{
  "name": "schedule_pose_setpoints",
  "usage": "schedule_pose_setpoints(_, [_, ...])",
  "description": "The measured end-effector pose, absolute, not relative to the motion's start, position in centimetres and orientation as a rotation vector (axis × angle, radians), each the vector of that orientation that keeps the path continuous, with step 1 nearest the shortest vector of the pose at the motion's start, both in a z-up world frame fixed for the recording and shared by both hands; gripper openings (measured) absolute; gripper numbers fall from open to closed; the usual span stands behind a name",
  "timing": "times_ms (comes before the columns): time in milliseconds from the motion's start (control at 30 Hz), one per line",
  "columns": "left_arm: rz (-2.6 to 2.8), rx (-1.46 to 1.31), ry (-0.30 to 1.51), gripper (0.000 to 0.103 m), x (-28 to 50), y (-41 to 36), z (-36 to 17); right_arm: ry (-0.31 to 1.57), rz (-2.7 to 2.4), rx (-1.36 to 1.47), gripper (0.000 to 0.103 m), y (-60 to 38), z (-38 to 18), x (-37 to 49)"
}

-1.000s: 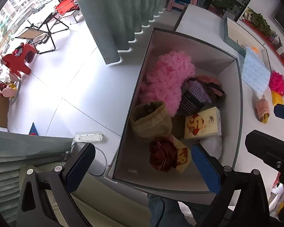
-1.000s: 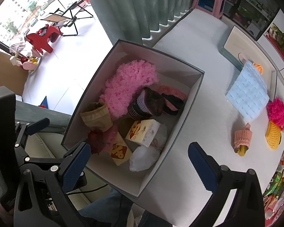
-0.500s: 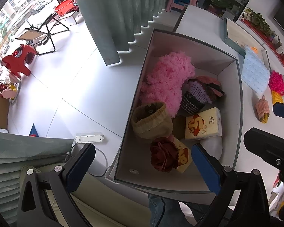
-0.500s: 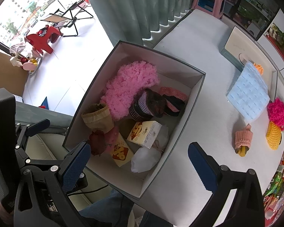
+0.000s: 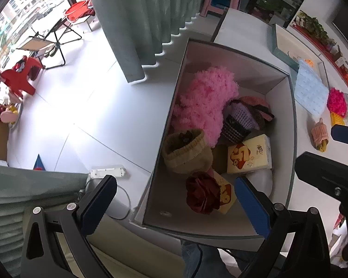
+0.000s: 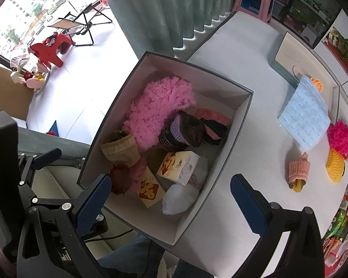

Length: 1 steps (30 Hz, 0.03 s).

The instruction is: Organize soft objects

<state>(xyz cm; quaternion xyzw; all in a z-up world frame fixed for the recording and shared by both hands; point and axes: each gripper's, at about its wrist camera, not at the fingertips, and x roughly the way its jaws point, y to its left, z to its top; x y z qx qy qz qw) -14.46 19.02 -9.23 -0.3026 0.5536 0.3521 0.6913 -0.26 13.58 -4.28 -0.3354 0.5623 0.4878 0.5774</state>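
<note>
Both claws hung spread wide and empty above the grey box point(image 6: 229, 136): the left claw point(image 5: 174, 202) over its near end, the right claw point(image 6: 169, 197) over its near corner. Inside the box lay a pink fluffy bundle point(image 6: 157, 113), a tan knit pouch point(image 6: 119, 147) and tissue packs point(image 6: 177, 165). Right of the box, on the bench point(image 6: 250, 69), sat a blue mat point(image 6: 305, 113).

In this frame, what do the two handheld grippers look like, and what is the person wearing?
Both the left gripper and the right gripper have black angular frames with silver screws, and blue textured pads on their fingers. A black cable runs below the left one in the right wrist view. Only blue denim shows of the clothing.
</note>
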Motion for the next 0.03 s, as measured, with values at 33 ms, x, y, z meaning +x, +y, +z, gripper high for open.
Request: schedule_pose_setpoints(33, [0.785, -0.670, 1.240, 0.102, -14.47, 19.07, -9.23, 1.317, 1.139, -0.781, 0.103, 13.71, -4.30, -0.28])
